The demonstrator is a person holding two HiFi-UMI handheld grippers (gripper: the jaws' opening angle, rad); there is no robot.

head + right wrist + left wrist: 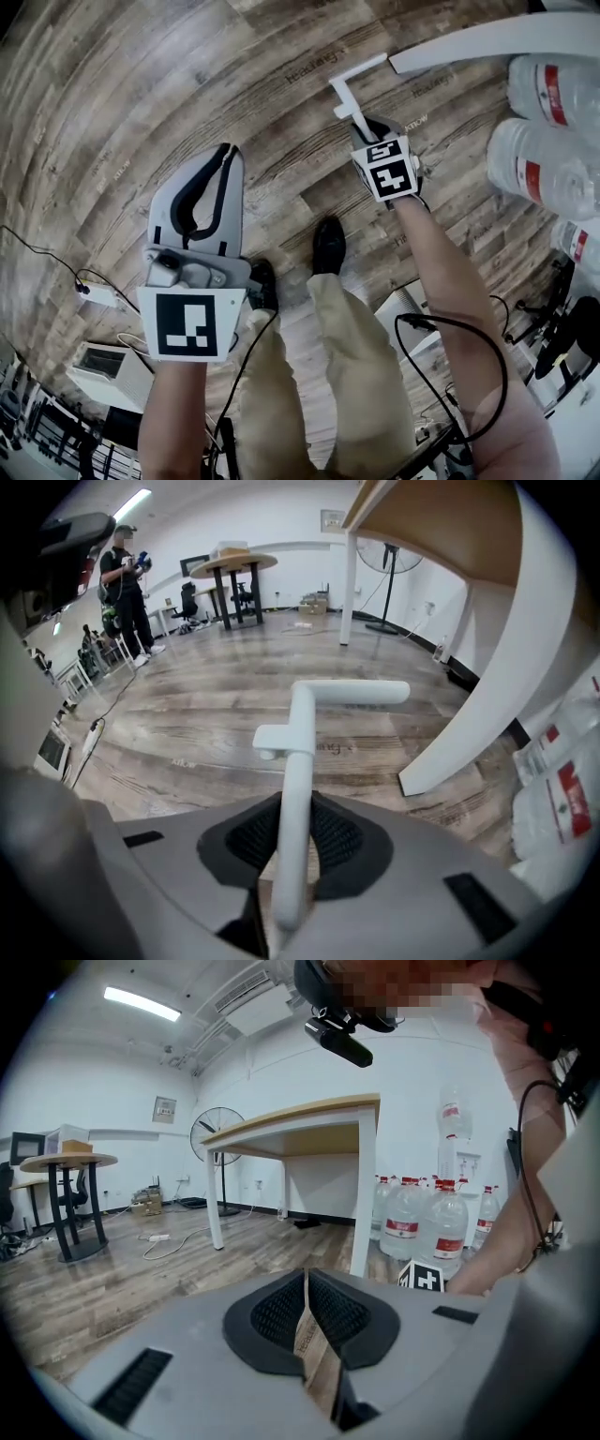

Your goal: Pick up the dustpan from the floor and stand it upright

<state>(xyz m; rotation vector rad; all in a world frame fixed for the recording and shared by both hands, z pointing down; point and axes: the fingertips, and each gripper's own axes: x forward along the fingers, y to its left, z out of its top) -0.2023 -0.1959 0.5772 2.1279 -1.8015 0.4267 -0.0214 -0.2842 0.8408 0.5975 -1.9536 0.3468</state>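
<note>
Bright, even ceiling-strip [142, 1003] light; strong fisheye bending, dark corners.

- Floor [141, 112]: wood-grain planks, grey-brown, matt, visibly streaked.
- Dustpan handle [294, 761]: white plastic, smooth, slight sheen.
- Left gripper [307, 1277] and right gripper [292, 803]: grey plastic shells, matt, faintly grainy.
- Pads [272, 1314]: black, rubbery look, finely ribbed, dull.
- Water bottles [548, 159]: clear plastic, glossy, with red-and-white labels.
- Table [309, 1119]: pale wood top, smooth; legs white with a smooth painted look.
- Trousers [347, 375]: tan cloth, matt.
- Shoes [328, 246]: black, soft shine.
</note>
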